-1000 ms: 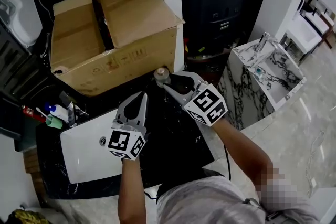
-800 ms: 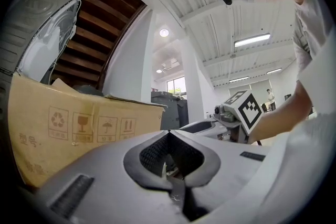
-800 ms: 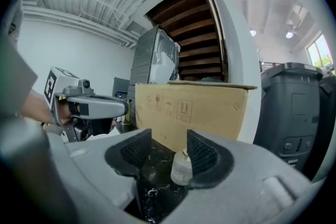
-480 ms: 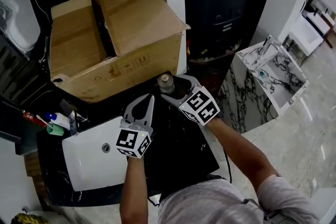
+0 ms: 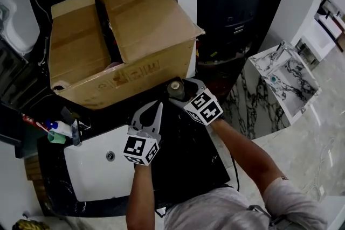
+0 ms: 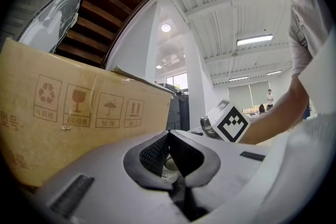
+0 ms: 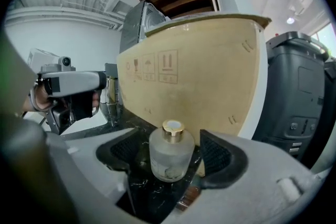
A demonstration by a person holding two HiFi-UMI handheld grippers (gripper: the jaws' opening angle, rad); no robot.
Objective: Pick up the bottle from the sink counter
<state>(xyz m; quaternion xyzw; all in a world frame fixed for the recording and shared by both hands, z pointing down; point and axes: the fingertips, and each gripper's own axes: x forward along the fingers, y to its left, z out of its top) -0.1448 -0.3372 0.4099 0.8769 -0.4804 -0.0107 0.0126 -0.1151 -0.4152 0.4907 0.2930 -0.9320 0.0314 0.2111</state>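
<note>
**Right jaws parting around the bottle, left gripper closed**

Right gripper (image 7: 169, 139) first: its jaws are opening as we look, and the bottle (image 7: 170, 157) stands squarely between them. There is a gap on either side, so neither dark ribbed pad (image 7: 216, 152) touches the glass. It is a squat, frosted bottle with a gold cap (image 7: 172, 128), standing upright on its own.

It sits on the black veined counter (image 5: 188, 151), at the back edge, just in front of the big cardboard box (image 5: 121, 35). From the head view you look straight down onto the cap, with the right gripper's marker cube (image 5: 204, 106) trailing behind toward the person's forearm.

Over to the left gripper (image 6: 169, 135): jaws together, tips meeting, nothing held between them. It hangs over the counter near the other gripper, pointing toward the box, with its own marker cube (image 5: 141, 149) at the rear. It is apart from the bottle.

Further out, a white sink basin (image 5: 89, 167) is set into the counter to the left of that gripper. Well off to the right stands a separate marble-patterned basin (image 5: 284, 81) on the pale floor.
</note>
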